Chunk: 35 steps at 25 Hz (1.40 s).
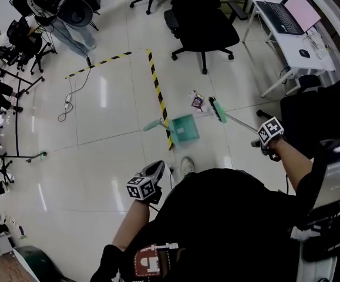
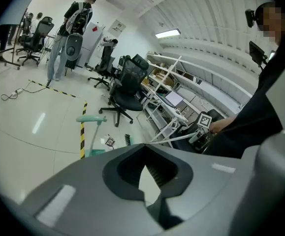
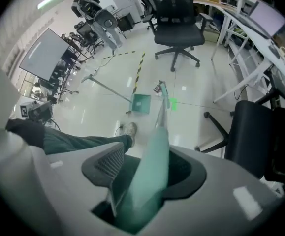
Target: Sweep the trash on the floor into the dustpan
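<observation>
A: Where is the trash?
B: Just left of the broom head, far side of the dustpan; possibly a wrapper.
A: Grippers?
B: The right gripper clamps the broom; the left gripper is nearly closed and empty.
A: Risk?
B: The unheld dustpan could slide away.

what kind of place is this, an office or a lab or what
Most likely an office-style lab or workshop room: black swivel chairs, a white desk with an open laptop, and yellow-black hazard tape marking off part of the glossy floor.
</observation>
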Motion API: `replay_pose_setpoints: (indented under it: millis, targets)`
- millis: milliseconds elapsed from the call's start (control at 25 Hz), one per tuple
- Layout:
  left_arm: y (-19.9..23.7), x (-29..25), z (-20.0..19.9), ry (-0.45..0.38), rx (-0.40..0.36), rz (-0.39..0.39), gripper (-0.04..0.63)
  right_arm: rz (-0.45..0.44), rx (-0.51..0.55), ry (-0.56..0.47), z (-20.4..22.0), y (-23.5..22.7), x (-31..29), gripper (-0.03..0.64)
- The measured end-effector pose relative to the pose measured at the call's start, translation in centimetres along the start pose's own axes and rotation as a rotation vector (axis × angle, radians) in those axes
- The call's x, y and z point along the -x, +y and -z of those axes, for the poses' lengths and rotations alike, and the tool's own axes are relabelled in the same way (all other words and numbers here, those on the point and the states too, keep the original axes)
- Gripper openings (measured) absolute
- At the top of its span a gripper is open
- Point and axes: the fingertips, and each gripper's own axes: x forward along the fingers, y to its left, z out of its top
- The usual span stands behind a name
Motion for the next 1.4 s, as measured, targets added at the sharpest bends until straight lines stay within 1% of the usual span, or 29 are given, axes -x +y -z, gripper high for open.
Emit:
replay_pose_setpoints:
  millis: [240, 360, 440, 520, 600, 640, 720, 880, 1000, 1120, 1200, 1280, 1400]
  targets:
    - [4.8, 1.3, -0.2, 0.028, 0.066, -0.093, 0.002, 0.136, 0.071, 0.131, -7.1, -2.0, -3.8, 0.238]
    - [5.8, 2.5, 0.6, 0.024, 0.127, -0.144, 0.002, 0.243, 0.137, 0.227, -9.4, -3.2, -5.8, 0.238]
    - [6.2, 3.2, 1.6, 0.027, 0.161, -0.172, 0.002, 0.304, 0.194, 0.262, -11.3, -3.4, -7.4, 0.238]
    - [6.6, 3.9, 2.9, 0.04, 0.183, -0.199, 0.002, 0.346, 0.241, 0.285, -12.7, -3.2, -9.2, 0.238]
    - [7.1, 4.5, 3.9, 0.043, 0.205, -0.213, 0.002, 0.375, 0.266, 0.324, -13.2, -2.6, -10.5, 0.238]
    - [7.3, 4.7, 4.3, 0.042, 0.213, -0.218, 0.002, 0.37, 0.278, 0.338, -13.4, -2.2, -11.4, 0.238]
    - [7.5, 5.3, 4.9, 0.041, 0.227, -0.225, 0.002, 0.328, 0.302, 0.367, -13.5, -1.0, -13.6, 0.239]
    - [8.2, 6.8, 5.7, 0.038, 0.253, -0.241, 0.002, 0.284, 0.351, 0.453, -12.6, 3.5, -14.6, 0.239]
    - [9.0, 7.6, 5.8, 0.022, 0.264, -0.244, 0.002, 0.186, 0.367, 0.451, -12.4, 7.2, -16.2, 0.242]
    - [9.7, 7.9, 5.3, 0.008, 0.273, -0.245, 0.002, 0.102, 0.371, 0.449, -12.7, 9.6, -15.5, 0.242]
    - [10.2, 7.9, 5.2, 0.0, 0.276, -0.245, 0.002, 0.098, 0.358, 0.438, -13.2, 9.3, -14.6, 0.236]
    - [10.6, 8.0, 5.6, -0.007, 0.277, -0.239, 0.002, 0.124, 0.333, 0.424, -13.3, 7.5, -13.5, 0.233]
    - [10.6, 7.9, 5.7, -0.012, 0.278, -0.234, 0.002, 0.138, 0.294, 0.414, -13.7, 4.9, -11.1, 0.233]
